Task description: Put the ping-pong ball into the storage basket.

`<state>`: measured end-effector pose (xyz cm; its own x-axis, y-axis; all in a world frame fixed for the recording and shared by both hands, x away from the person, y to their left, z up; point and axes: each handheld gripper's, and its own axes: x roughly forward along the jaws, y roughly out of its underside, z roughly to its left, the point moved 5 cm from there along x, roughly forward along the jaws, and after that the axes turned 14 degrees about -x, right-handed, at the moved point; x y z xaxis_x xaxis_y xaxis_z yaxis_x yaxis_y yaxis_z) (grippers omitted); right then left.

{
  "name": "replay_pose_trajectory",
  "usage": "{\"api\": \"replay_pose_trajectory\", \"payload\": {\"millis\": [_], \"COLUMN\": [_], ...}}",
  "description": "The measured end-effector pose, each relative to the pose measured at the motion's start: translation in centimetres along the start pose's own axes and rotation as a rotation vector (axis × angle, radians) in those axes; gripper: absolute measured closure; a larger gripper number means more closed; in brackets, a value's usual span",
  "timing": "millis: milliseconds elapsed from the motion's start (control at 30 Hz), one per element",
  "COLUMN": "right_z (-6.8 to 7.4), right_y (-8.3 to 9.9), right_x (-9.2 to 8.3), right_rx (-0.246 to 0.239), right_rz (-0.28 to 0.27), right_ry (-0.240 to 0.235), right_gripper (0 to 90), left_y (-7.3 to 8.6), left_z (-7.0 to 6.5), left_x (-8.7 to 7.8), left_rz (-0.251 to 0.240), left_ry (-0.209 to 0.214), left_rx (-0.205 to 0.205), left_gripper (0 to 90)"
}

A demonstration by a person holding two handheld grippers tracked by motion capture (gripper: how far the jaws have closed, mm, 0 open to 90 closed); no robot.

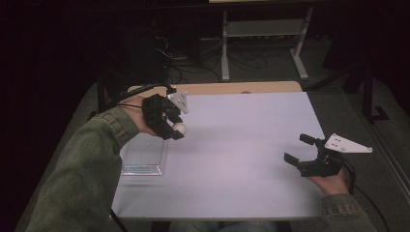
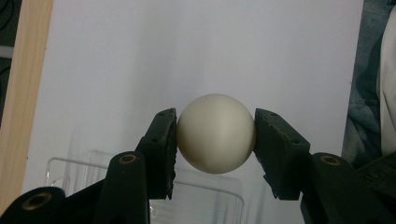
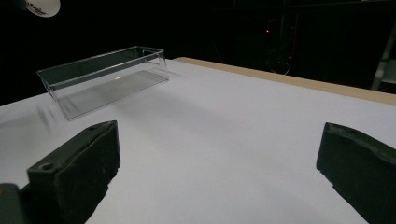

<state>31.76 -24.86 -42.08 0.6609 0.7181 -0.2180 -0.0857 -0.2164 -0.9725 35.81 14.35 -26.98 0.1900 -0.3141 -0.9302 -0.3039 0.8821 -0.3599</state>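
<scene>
While left gripper (image 2: 215,140) clamps smooth cream ball (image 2: 215,133), right gripper (image 3: 219,177) fingers gape.

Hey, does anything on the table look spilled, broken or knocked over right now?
Nothing stands out. The white ball sits intact between the left gripper pads, and the clear plastic box stands upright and empty on the table.

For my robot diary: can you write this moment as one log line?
left gripper: shut on white ball | right gripper: open, empty | clear plastic box: empty, on table
</scene>
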Motion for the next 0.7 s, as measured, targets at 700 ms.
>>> {"api": "replay_pose_trajectory", "payload": {"millis": [700], "right_z": [-0.1], "right_y": [0.0], "right_x": [-0.1], "right_rx": [0.007], "right_rz": [-0.007], "right_ry": [0.006], "right_gripper": [0.0], "left_y": [3.0], "left_z": [2.4], "left_x": [-2.1], "left_rz": [0.029], "left_ry": [0.039], "left_rx": [-0.008], "left_gripper": [50.5]}}
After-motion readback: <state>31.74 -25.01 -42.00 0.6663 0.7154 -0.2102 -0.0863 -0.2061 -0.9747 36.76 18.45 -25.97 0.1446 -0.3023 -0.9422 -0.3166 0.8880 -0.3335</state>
